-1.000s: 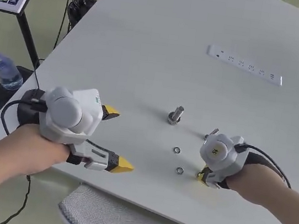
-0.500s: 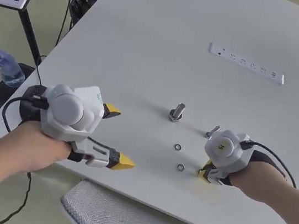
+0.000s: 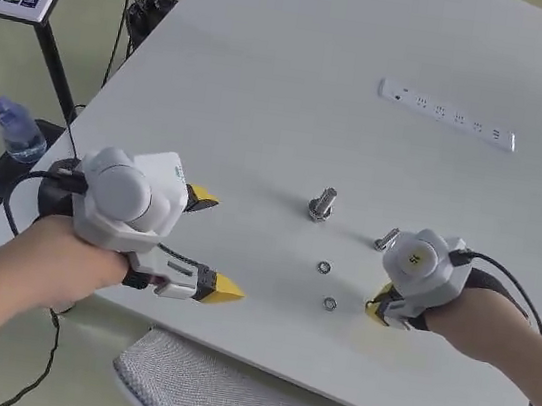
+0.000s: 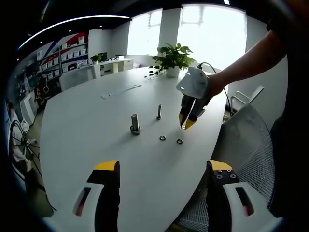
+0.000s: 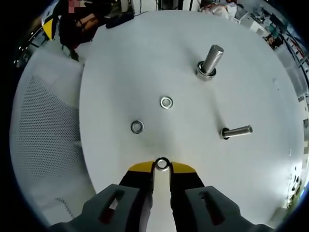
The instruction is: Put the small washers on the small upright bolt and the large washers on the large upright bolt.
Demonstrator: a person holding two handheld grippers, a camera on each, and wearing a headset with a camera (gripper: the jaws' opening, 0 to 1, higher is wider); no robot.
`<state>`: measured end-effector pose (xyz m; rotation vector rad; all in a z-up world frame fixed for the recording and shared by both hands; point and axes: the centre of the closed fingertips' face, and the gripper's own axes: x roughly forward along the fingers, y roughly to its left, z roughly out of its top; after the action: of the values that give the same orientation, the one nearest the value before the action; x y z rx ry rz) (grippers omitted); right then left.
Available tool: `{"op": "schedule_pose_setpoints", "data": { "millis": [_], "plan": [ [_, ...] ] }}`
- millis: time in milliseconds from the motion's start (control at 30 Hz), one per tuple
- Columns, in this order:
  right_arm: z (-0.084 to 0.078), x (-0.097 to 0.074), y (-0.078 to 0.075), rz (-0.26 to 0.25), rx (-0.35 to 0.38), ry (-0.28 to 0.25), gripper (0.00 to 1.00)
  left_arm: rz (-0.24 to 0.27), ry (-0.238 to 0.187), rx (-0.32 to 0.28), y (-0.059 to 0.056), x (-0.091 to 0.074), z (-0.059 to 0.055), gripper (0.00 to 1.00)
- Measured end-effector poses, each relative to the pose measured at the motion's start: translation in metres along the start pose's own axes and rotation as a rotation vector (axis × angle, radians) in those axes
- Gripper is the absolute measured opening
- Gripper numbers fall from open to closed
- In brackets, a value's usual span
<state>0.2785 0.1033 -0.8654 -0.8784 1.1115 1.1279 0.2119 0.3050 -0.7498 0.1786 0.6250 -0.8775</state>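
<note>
1. Table: the work lies close to its near edge. A dropped part could, I judge, roll off toward the chair.
2. Left gripper: it sits at 8 o'clock from the large bolt, jaws spread wide with nothing between them. It poses little risk unless it swings in across the bolts.
3. Right gripper: it sits at 5 o'clock from the large bolt, jaws almost closed. They pinch the held washer by its rim at the very tips. So slim a hold may let the ring twist or pop out during the carry.
4. Small bolt: it is at 12 o'clock from the right gripper, close by. It is thin and seems to stand on its head alone, so a nudge or an off-centre drop may topple it.
5. Held washer: I cannot tell its size class, so it could end up on the wrong bolt. I also cannot tell whether it is clear of the table.
6. Counts: one table, two grippers, two bolts, three washers. One washer is held; the two loose washers lie at about 6 o'clock from the large bolt. A ring at that bolt's base may be its head or a washer; I cannot tell.
</note>
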Motion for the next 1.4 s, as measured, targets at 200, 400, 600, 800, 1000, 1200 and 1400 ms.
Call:
{"op": "schedule_pose_setpoints", "data": {
  "millis": [200, 400, 600, 800, 1000, 1200, 1400],
  "plan": [
    [0.001, -0.009, -0.010, -0.009, 0.007, 0.001, 0.12, 0.000, -0.011, -0.003, 0.003, 0.000, 0.002, 0.73],
    [0.006, -0.019, -0.019, -0.018, 0.013, -0.003, 0.12, 0.006, -0.033, -0.009, 0.005, -0.001, 0.007, 0.77],
    [0.009, -0.030, -0.034, -0.028, 0.019, 0.000, 0.12, 0.009, -0.044, -0.024, 0.006, 0.001, 0.010, 0.81],
    [0.013, -0.045, -0.050, -0.039, 0.041, -0.010, 0.12, 0.006, -0.040, -0.019, 0.007, 0.004, 0.009, 0.82],
    [0.016, -0.055, -0.067, -0.060, 0.029, -0.009, 0.12, 0.004, -0.029, -0.018, 0.006, 0.005, 0.007, 0.80],
    [0.023, -0.063, -0.083, -0.081, 0.025, -0.019, 0.12, 0.029, -0.046, -0.025, 0.010, 0.003, 0.009, 0.87],
    [0.037, -0.071, -0.084, -0.090, 0.025, -0.041, 0.12, 0.026, -0.038, -0.027, 0.011, 0.004, 0.008, 0.87]
  ]
}}
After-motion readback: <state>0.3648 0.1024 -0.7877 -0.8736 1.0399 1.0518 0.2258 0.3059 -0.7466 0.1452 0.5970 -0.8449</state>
